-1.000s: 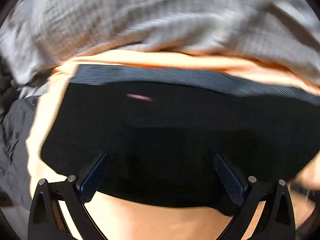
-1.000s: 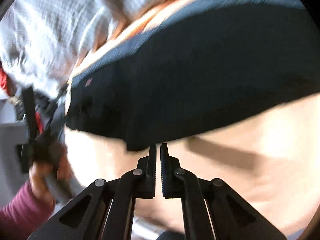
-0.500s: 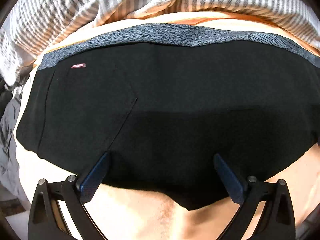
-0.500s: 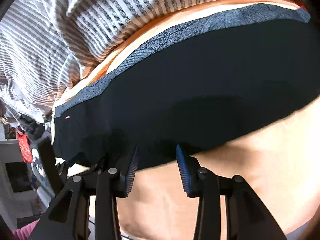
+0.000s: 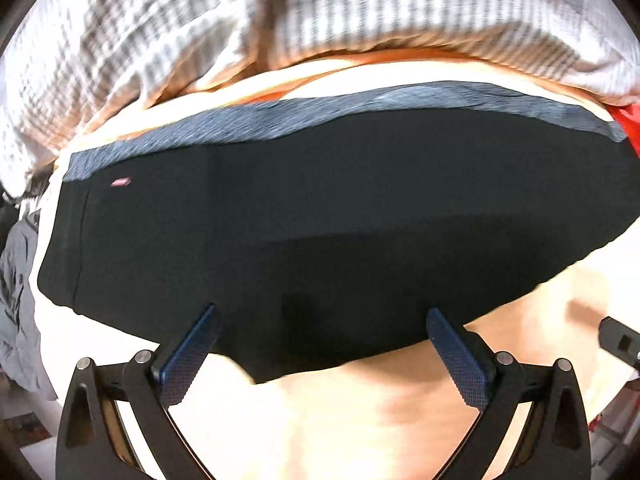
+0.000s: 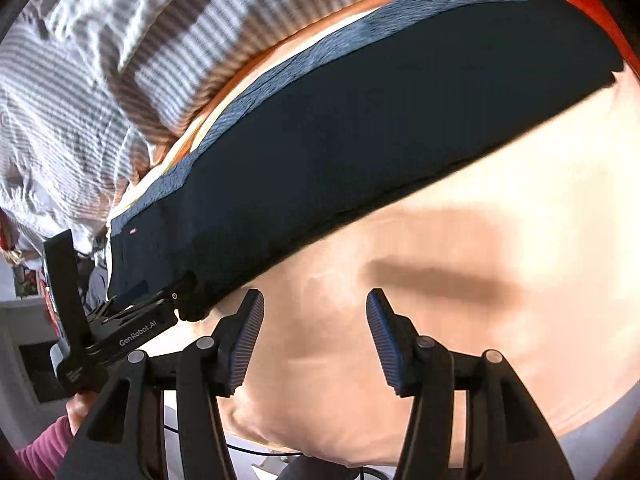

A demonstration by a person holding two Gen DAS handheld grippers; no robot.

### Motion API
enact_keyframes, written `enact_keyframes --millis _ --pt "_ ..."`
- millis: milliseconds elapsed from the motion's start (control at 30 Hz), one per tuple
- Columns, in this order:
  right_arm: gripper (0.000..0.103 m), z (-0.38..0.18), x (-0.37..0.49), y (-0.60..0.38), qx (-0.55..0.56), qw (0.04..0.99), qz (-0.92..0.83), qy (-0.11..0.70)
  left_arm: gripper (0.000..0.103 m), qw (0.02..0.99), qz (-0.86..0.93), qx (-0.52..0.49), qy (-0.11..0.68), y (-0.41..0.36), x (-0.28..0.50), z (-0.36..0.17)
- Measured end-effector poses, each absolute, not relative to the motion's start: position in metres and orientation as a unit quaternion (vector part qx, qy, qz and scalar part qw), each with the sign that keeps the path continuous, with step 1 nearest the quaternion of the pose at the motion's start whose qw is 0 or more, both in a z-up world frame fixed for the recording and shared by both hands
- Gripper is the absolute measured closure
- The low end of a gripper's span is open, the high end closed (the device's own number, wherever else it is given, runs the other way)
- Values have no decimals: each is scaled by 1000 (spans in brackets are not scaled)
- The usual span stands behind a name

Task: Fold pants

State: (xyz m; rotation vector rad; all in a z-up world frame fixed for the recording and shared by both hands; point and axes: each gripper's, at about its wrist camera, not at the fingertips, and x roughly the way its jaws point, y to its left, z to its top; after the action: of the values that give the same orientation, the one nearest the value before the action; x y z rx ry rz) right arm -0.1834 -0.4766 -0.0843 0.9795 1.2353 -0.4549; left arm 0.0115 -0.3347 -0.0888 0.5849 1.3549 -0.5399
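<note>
Black pants (image 5: 320, 220) with a grey waistband (image 5: 360, 108) lie folded flat on a peach sheet (image 5: 360, 420). My left gripper (image 5: 324, 344) hangs over their near edge, open wide; the pads touch no cloth. In the right wrist view the pants (image 6: 380, 120) stretch from lower left to upper right. My right gripper (image 6: 316, 332) is over bare sheet beside their near edge, its jaws opening with nothing between them. The left gripper (image 6: 168, 300) shows there at the pants' near left corner, held by a hand in a pink sleeve (image 6: 44, 448).
A grey-and-white striped cloth (image 5: 200, 32) is heaped just behind the waistband. A crumpled grey garment (image 5: 16, 280) lies off the sheet's left side. Something red (image 5: 628, 120) sits at the pants' far right end. A cable (image 6: 260, 452) runs below the sheet's front edge.
The right gripper went from shut to open and moved off the pants' edge onto bare sheet. The left gripper stayed open while it shifted along the pants' near edge.
</note>
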Motion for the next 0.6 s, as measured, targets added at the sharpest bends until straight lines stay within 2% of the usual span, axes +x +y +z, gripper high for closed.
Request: enact_keyframes --millis 367,600 --pt "41 -83 -225 -510 463 676 -227 527 0 695 -276 298 593 -433 -46 -81" --pt "41 -84 -249 -539 482 670 -244 509 0 693 -289 304 586 -453 -61 -69"
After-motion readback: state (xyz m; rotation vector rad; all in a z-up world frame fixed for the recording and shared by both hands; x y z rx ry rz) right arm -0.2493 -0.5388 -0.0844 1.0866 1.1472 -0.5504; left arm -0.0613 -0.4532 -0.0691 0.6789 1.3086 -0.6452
